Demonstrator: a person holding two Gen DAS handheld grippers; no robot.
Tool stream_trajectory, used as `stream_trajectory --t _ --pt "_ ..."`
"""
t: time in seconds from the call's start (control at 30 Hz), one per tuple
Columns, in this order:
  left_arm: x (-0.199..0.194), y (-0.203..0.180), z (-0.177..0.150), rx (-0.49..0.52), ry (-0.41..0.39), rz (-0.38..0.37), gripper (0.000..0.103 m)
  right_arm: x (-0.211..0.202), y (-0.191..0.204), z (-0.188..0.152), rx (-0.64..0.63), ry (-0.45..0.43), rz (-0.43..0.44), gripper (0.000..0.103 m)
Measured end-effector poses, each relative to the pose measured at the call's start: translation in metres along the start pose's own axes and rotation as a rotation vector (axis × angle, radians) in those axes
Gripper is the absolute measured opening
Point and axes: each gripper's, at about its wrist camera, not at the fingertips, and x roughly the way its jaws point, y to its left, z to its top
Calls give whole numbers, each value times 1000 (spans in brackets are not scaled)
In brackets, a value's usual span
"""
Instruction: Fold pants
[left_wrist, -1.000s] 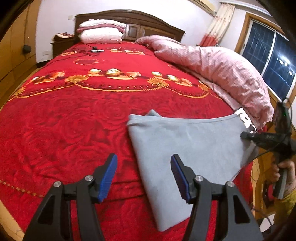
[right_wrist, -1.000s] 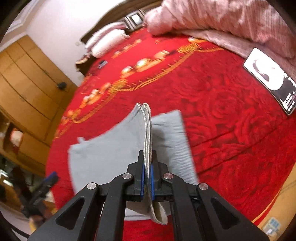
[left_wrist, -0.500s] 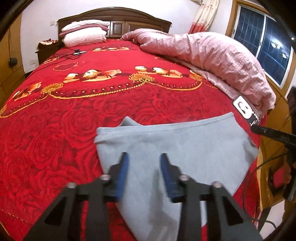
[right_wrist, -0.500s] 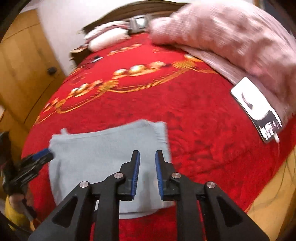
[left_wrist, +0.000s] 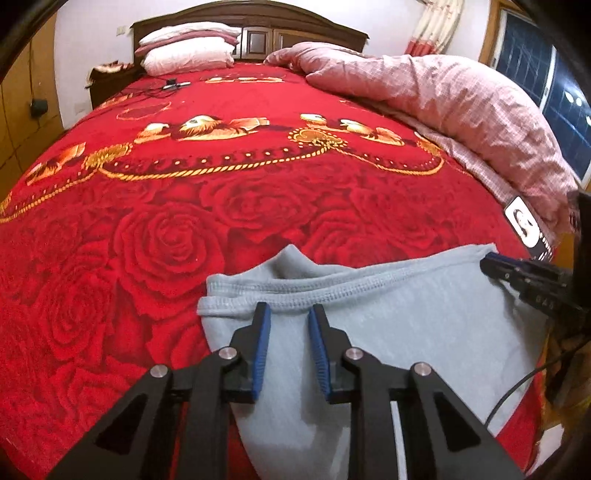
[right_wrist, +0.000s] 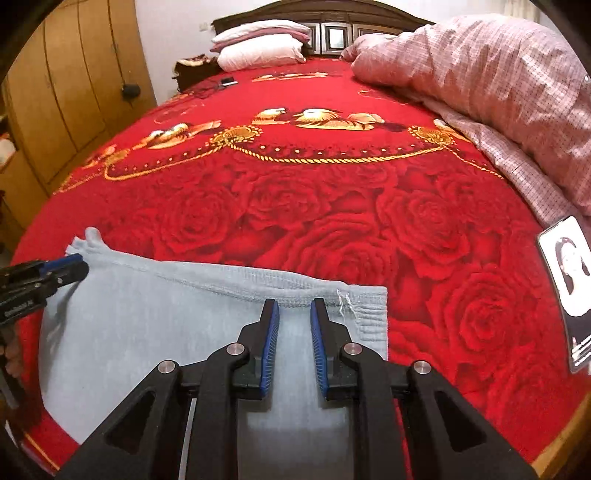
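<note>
The grey pants (left_wrist: 424, 325) lie folded flat on the red rose bedspread (left_wrist: 166, 251), near the bed's front edge. My left gripper (left_wrist: 289, 308) hovers open over their left end, its blue pads a narrow gap apart with nothing between them, tips just short of the stitched far edge. The right gripper (right_wrist: 294, 302) stands open the same way over the right end of the pants (right_wrist: 147, 314), next to a loose white thread. Each gripper shows in the other's view: the right gripper (left_wrist: 517, 273) at the far right corner, the left gripper (right_wrist: 55, 271) at the far left corner.
A pink checked quilt (left_wrist: 461, 103) is heaped along the bed's right side. A phone (right_wrist: 569, 280) showing a picture lies by it, right of the pants. Pillows (left_wrist: 184, 55) and a dark headboard are at the far end, and wooden wardrobe doors (right_wrist: 66, 92) stand at the left.
The right gripper let go of the pants edge it held raised; the cloth now lies flat. The left gripper's jaws narrowed. Both grippers moved forward over the pants toward the far edge.
</note>
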Motion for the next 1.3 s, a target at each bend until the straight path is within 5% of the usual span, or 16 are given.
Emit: stream_trajectory --t 0.23,0.47,0.57,0.7,1.07,1.3 --pt "1 -2 0 5 5 1 24 1 -5 -3 22 -35 36 19" --pt "-2 4 6 -38 40 -39 24 -15 -4 9 66 22 32 27" --pt "-14 8 4 -93 49 -56 33 -39 1 4 56 -5 19 39" --pt "-36 5 -8 -109 31 -48 49 -67 11 -12 16 -13 7 41" --pt "-52 12 -68 -165 109 -32 58 -72 6 -66 56 29 -32 41" --pt "-50 13 -76 -181 112 -55 66 -67 4 -77 56 0 -31 43"
